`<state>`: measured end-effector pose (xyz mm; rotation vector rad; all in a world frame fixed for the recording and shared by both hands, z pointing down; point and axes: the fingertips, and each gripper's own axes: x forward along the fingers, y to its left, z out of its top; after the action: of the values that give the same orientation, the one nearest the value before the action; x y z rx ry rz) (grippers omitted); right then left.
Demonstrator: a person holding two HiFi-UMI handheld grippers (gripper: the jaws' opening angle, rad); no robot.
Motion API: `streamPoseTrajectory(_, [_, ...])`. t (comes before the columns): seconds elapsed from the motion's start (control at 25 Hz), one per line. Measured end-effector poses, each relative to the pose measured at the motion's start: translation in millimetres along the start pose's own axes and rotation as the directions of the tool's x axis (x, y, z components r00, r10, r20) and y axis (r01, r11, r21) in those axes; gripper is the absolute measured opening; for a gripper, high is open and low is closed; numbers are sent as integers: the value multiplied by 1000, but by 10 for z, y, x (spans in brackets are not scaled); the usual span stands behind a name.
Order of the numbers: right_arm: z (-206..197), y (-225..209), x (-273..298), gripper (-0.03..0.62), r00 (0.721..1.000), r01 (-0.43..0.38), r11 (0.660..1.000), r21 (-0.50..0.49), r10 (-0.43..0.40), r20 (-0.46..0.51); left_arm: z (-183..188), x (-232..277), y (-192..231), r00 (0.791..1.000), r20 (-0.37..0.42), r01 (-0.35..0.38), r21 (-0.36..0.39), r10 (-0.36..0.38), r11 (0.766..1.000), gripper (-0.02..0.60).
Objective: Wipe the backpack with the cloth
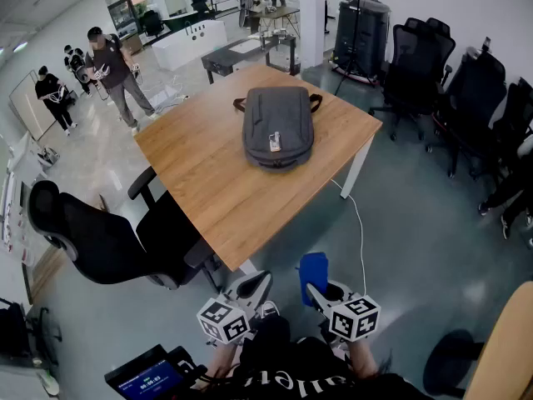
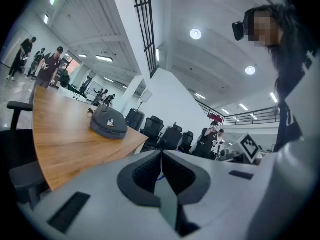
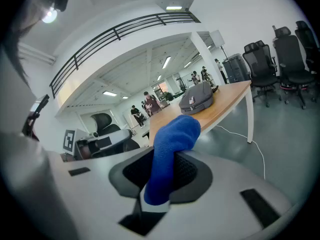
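Note:
A dark grey backpack (image 1: 277,126) lies flat on the far part of the wooden table (image 1: 216,182), with a small tag on its front. It also shows far off as the backpack (image 2: 108,122) and the backpack (image 3: 196,97). My right gripper (image 1: 315,286) is held near my body, short of the table, shut on a blue cloth (image 1: 313,273). The blue cloth (image 3: 169,154) sticks up between the jaws of the right gripper (image 3: 161,176). My left gripper (image 1: 254,286) is beside it, and in its own view the left gripper (image 2: 161,171) has its pads pressed together with nothing between them.
A black office chair (image 1: 108,240) stands at the table's left side. More black chairs (image 1: 450,82) line the right wall. A white cable (image 1: 360,232) runs over the floor under the table's right corner. People (image 1: 112,73) stand at the far left. A tablet (image 1: 150,377) sits by my left knee.

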<state>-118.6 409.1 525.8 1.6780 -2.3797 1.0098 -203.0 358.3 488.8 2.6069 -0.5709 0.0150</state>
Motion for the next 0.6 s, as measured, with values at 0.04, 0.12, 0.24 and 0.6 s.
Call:
streamPoseTrajectory(0.04, [86,-1,79,87,1000,3,1000,-1,-3,5,88,41,59,1000,-3,12,7,-12,1000,2])
streamPoseTrajectory(0.12, [254,-4,231,87,1000,7,1000,-1,-7,15,254,121,175,999,-10,34,23,-34,999,2])
streamPoseTrajectory(0.24, [466,-14,468,87,1000,10,1000,-2,-10,28,441,223,349,998,-20,61,54,-60,997,2])
streamPoseTrajectory(0.6, [614,-33,997,87,999,37,999,-18,-38,-26,545,289,955,998,-23,55,17,-54,998,2])
